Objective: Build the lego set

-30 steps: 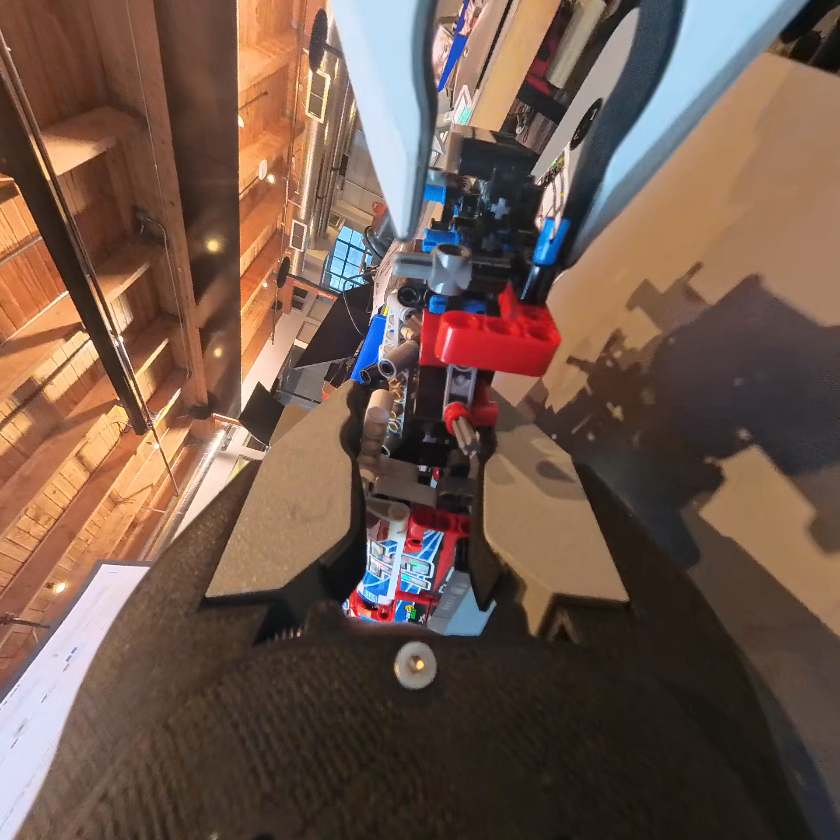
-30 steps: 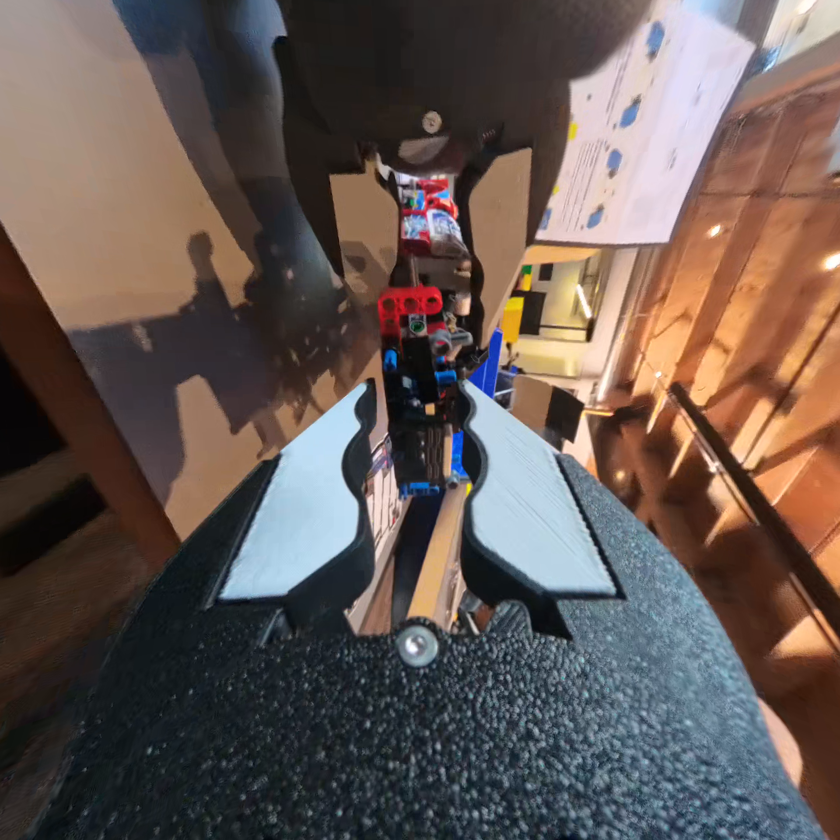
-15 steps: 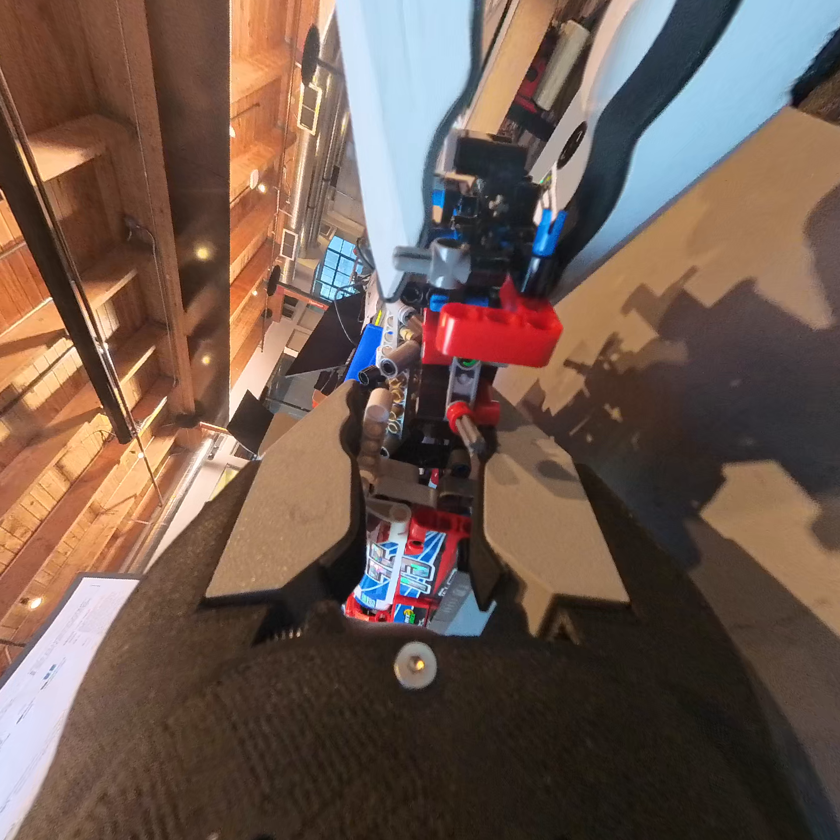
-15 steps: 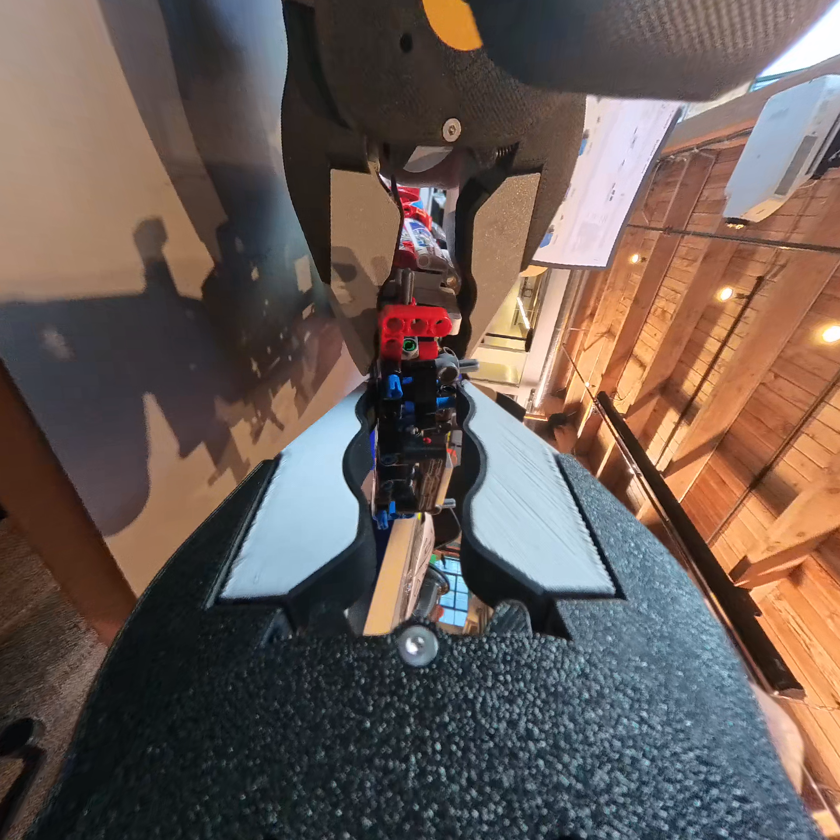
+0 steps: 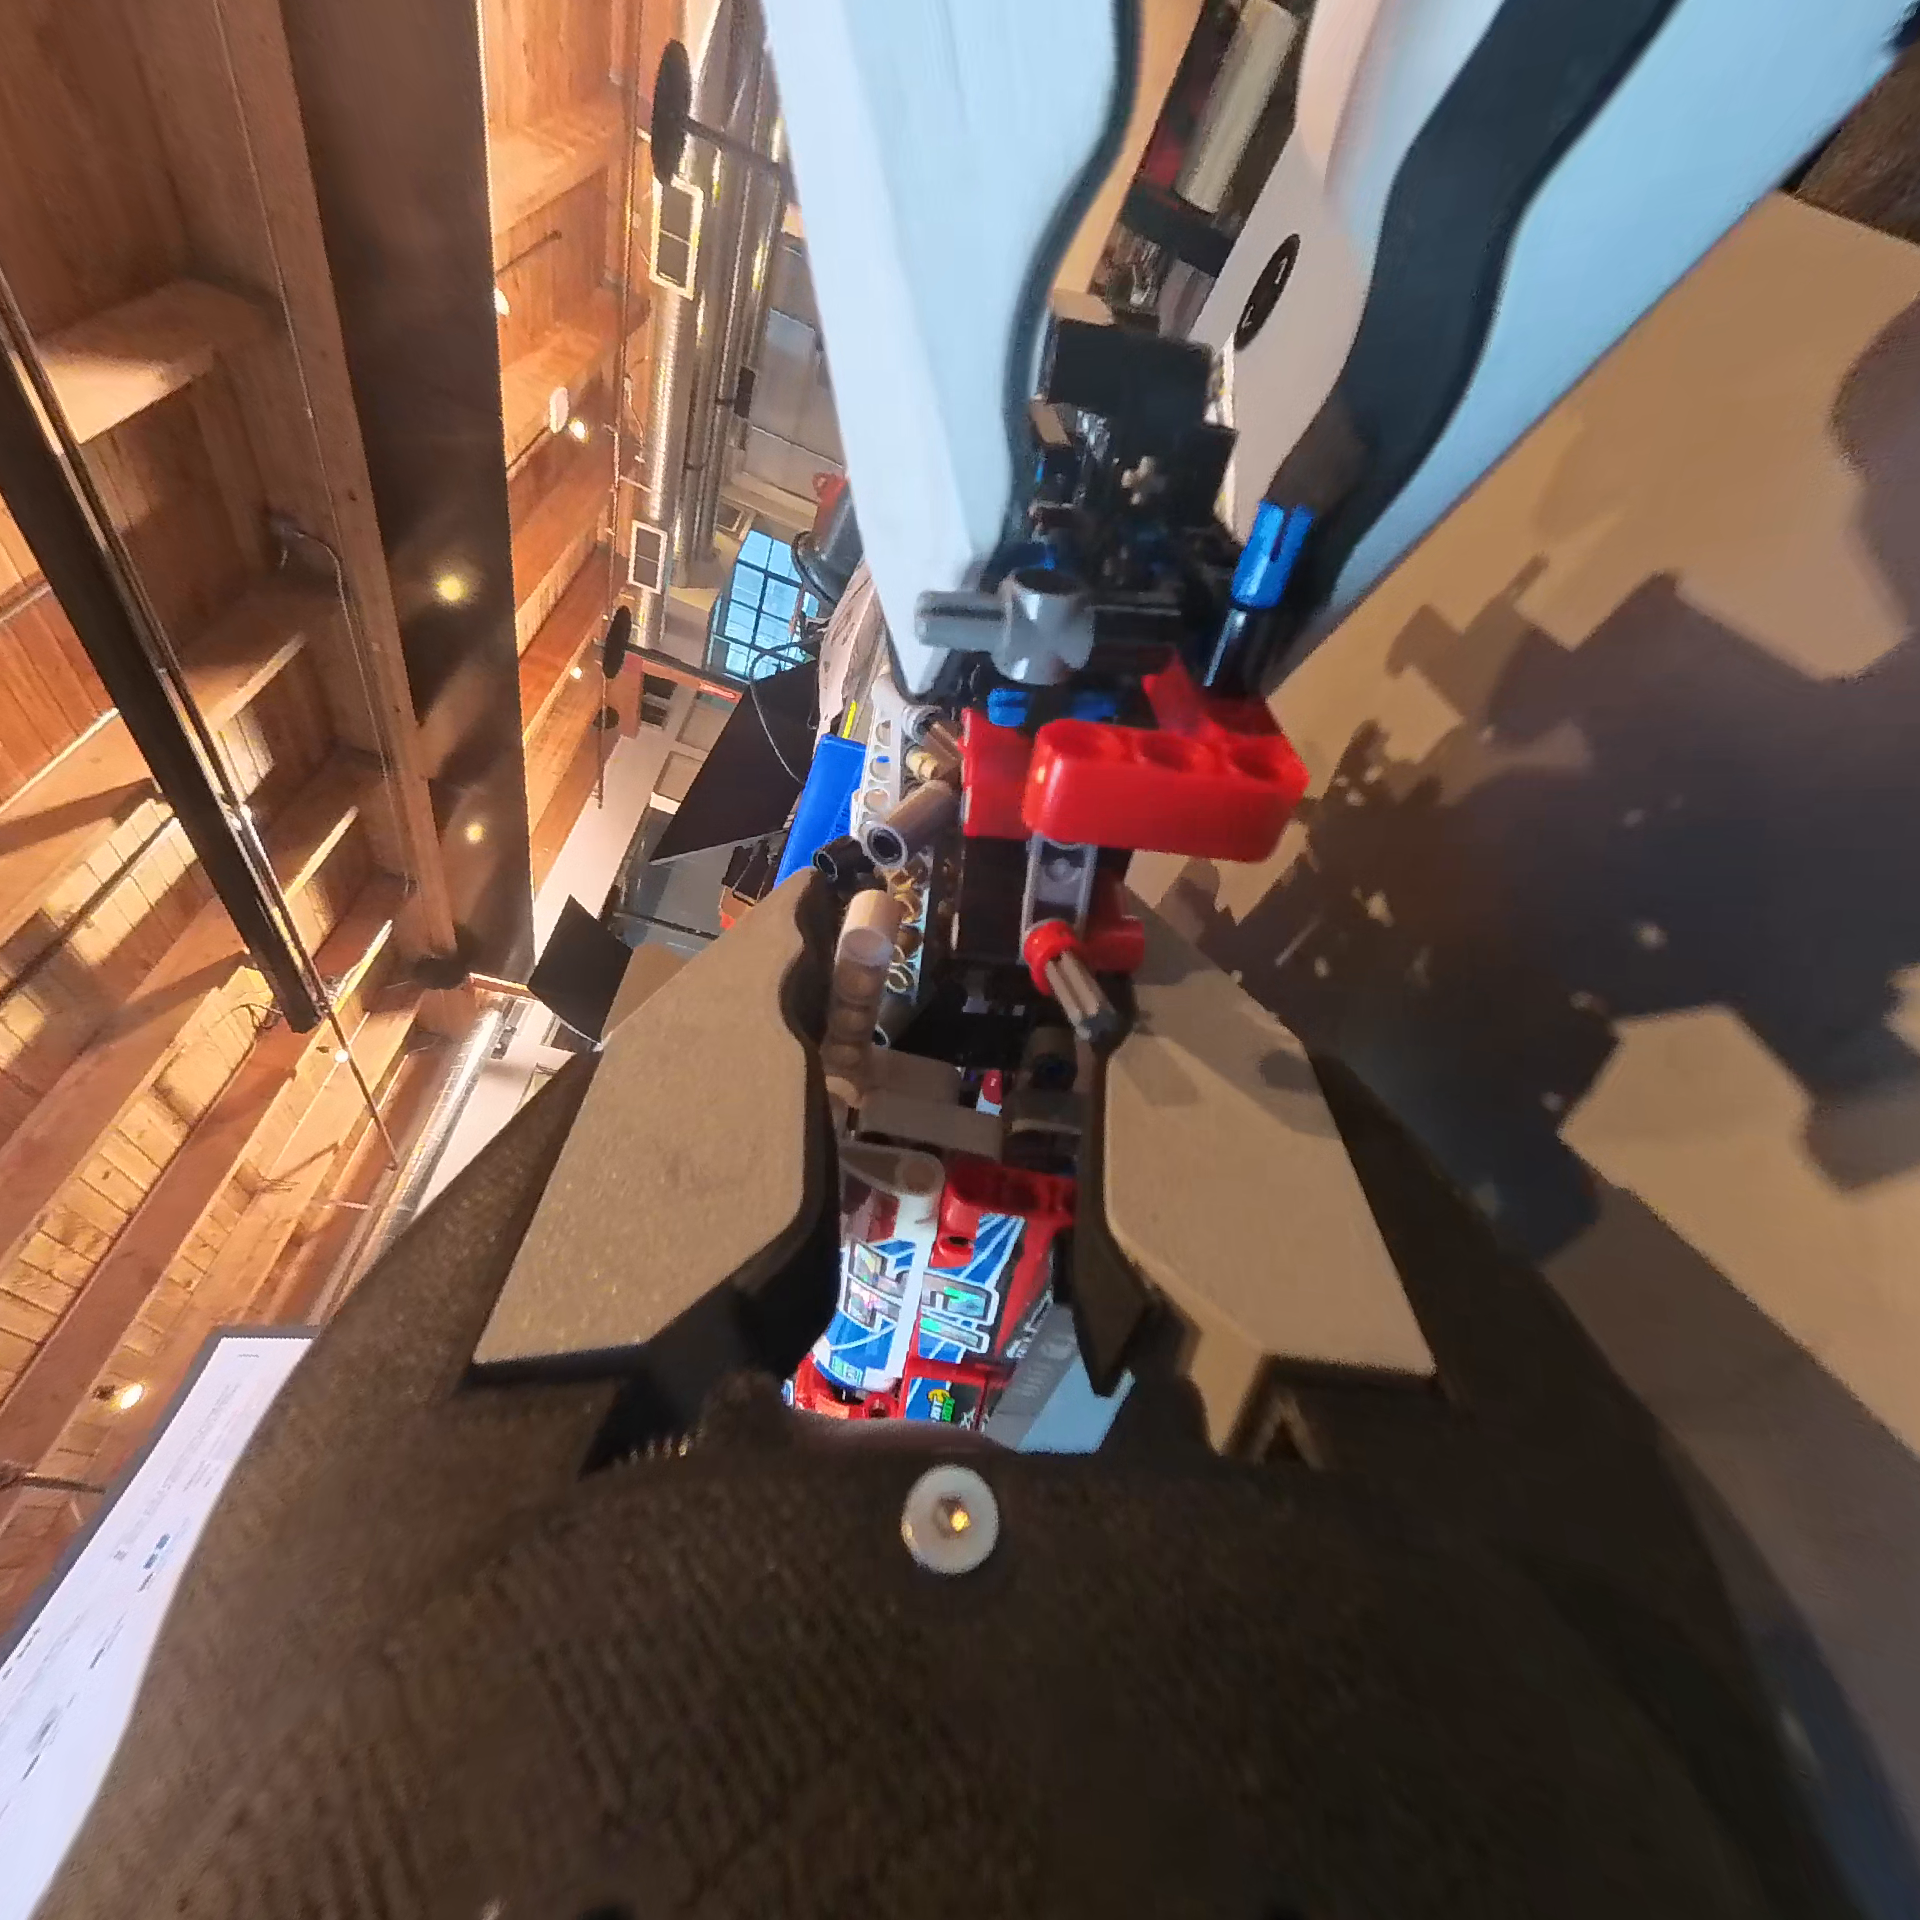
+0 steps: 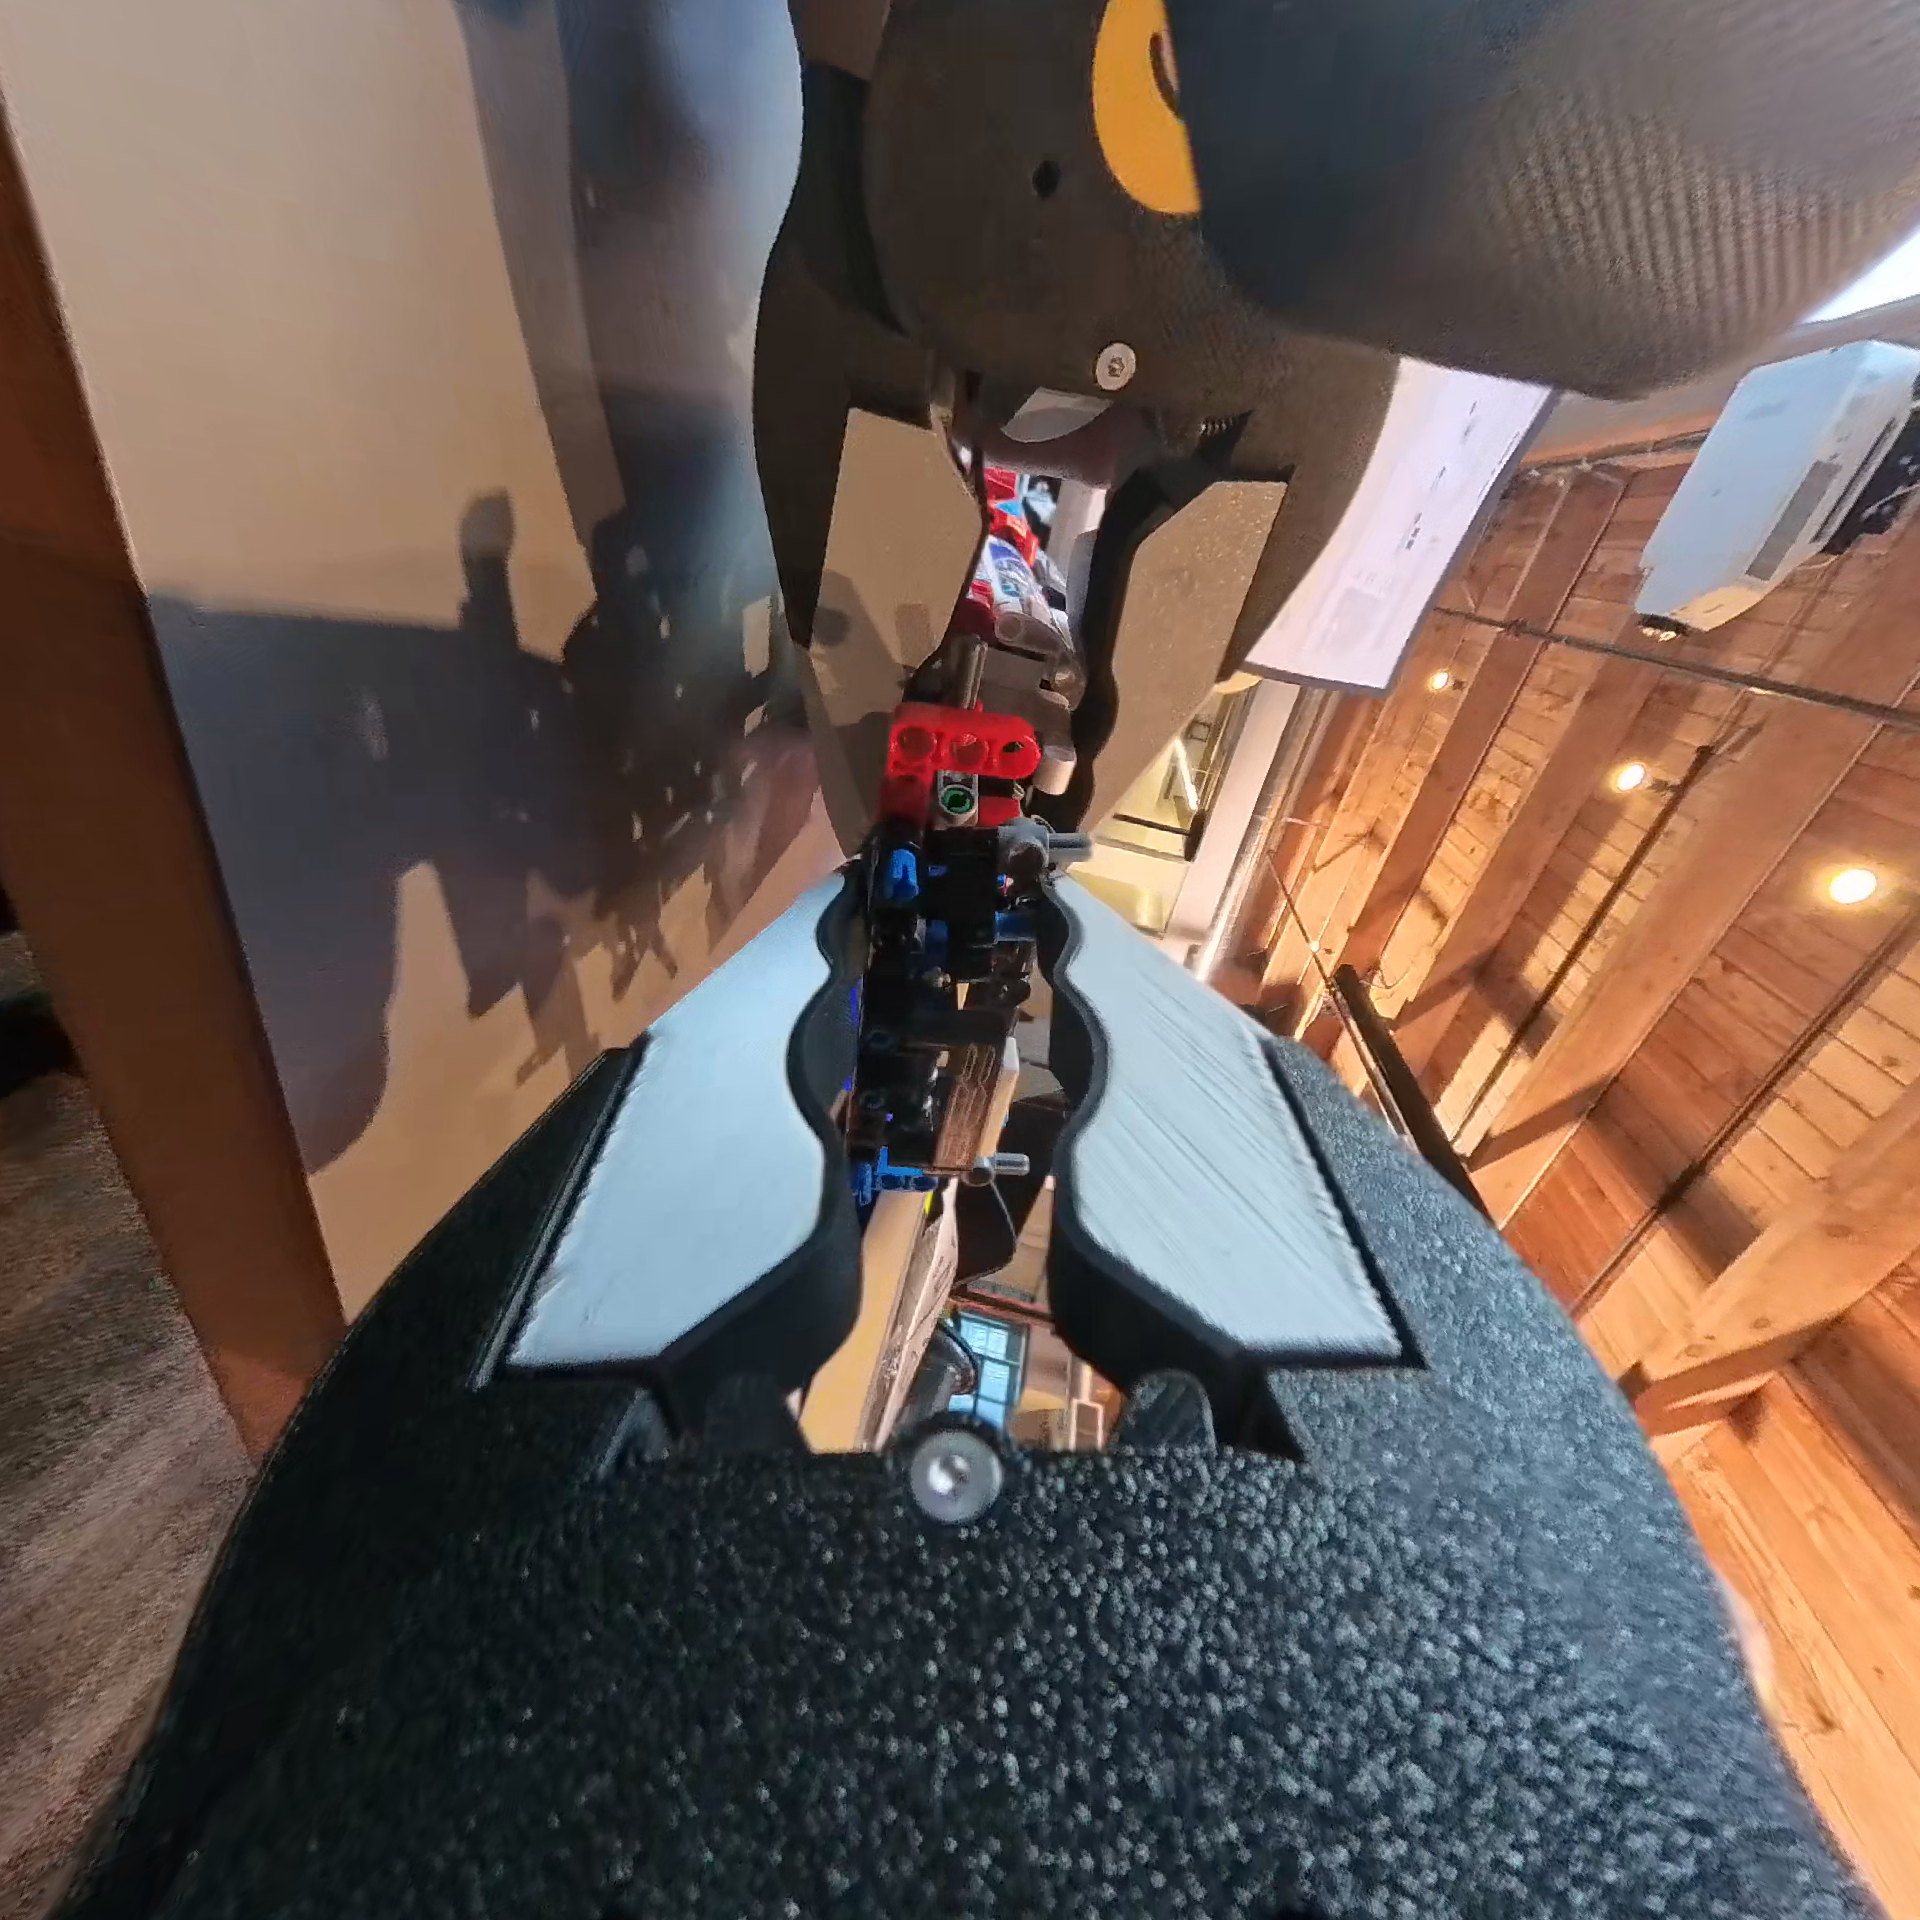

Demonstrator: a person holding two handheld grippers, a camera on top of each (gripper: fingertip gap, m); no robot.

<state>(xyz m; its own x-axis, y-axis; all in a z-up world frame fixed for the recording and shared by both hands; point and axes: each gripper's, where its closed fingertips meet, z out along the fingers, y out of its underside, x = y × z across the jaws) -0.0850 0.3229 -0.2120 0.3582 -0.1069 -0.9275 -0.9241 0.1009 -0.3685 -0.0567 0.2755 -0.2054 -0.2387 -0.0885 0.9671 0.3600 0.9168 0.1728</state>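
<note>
A partly built lego model point(image 5: 997, 935) of black, red, grey and blue parts is held in the air between my two grippers. Its red three-hole beam point(image 5: 1164, 779) sticks out sideways at mid-length. My left gripper point(image 5: 966, 935), with grey pads, is shut on the red and stickered end. My right gripper point(image 5: 1101, 623), with white pads, faces it from above. In the right wrist view my right gripper point(image 6: 951, 904) is shut on the black and blue end of the model point(image 6: 935, 997). The left gripper point(image 6: 961, 790) holds the far end beyond the red beam point(image 6: 961, 743).
A beige table top point(image 5: 1558, 623) with hard shadows lies close beside the model, and its wooden edge point(image 6: 156, 935) shows too. A white printed sheet point(image 6: 1392, 540) hangs behind the left gripper. Wooden beams and lamps fill the other side. A white box point(image 6: 1766, 499) is mounted high. The gap from one gripper's tips to the other's is roughly 6 cm.
Both grippers have kept their hold on the model and turned together. The right gripper has drawn closer to the left one. The views have swung further from the table toward the wooden ceiling.
</note>
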